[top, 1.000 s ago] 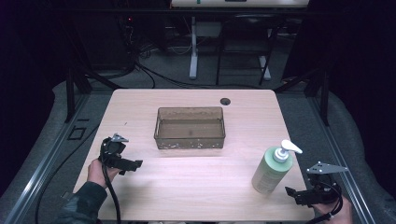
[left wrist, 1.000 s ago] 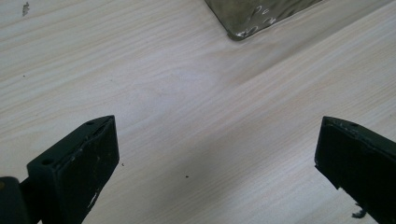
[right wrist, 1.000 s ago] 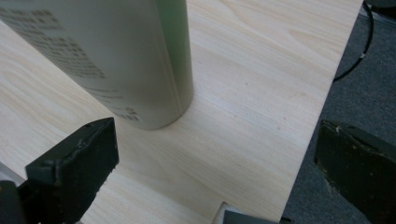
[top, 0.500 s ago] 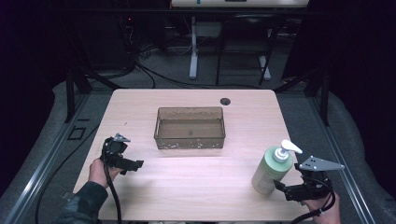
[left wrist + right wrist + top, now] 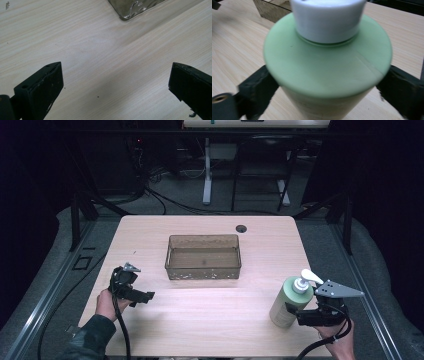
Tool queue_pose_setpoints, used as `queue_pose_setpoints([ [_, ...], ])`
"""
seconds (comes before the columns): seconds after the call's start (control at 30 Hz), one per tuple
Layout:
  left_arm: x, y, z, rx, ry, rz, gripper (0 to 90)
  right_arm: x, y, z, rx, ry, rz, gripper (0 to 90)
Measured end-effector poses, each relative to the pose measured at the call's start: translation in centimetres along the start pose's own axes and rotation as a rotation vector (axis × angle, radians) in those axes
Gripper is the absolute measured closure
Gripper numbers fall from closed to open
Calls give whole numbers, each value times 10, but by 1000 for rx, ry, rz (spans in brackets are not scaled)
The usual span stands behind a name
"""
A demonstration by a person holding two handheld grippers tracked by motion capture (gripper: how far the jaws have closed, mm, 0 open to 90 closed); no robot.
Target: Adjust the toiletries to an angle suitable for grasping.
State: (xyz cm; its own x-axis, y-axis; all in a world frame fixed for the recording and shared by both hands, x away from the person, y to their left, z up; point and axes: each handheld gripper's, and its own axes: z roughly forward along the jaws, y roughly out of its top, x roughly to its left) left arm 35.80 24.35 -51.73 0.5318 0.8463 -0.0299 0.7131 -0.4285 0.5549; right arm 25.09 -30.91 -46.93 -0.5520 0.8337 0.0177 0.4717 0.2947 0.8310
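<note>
A green pump bottle [image 5: 284,301] with a white pump head stands upright near the table's front right. My right gripper [image 5: 293,314] reaches it from the right, its jaws spread wide on either side of the bottle's lower body. In the right gripper view the bottle [image 5: 327,62] fills the gap between the black jaws, which stand as far apart as those of the open left gripper. My left gripper [image 5: 145,296] hovers open over bare wood at the front left, with nothing between its jaws [image 5: 116,85].
A clear brownish plastic bin [image 5: 202,239] sits empty at the table's middle; its corner [image 5: 135,10] lies ahead of the left gripper. A small dark cable hole [image 5: 241,228] is near the far edge. Bare wood lies between the two grippers.
My right gripper has moved left and forward until its jaws straddle the bottle. The left gripper has barely shifted.
</note>
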Motion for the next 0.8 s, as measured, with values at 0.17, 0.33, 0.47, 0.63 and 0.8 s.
queue_pose_setpoints([
  [0.17,0,0,0,2,1,3,0,0,1,1,-4,-8,-1,115],
  [0.33,-1,1,0,3,3,11,0,1,1,3,-11,-11,-4,117],
  [0.47,-1,1,0,6,1,12,0,2,2,5,-14,-10,-11,118],
  [0.63,-1,1,-1,6,0,12,0,3,6,11,-13,-1,-14,119],
  [0.8,-1,1,-1,6,-2,13,0,6,12,19,-10,10,-31,119],
])
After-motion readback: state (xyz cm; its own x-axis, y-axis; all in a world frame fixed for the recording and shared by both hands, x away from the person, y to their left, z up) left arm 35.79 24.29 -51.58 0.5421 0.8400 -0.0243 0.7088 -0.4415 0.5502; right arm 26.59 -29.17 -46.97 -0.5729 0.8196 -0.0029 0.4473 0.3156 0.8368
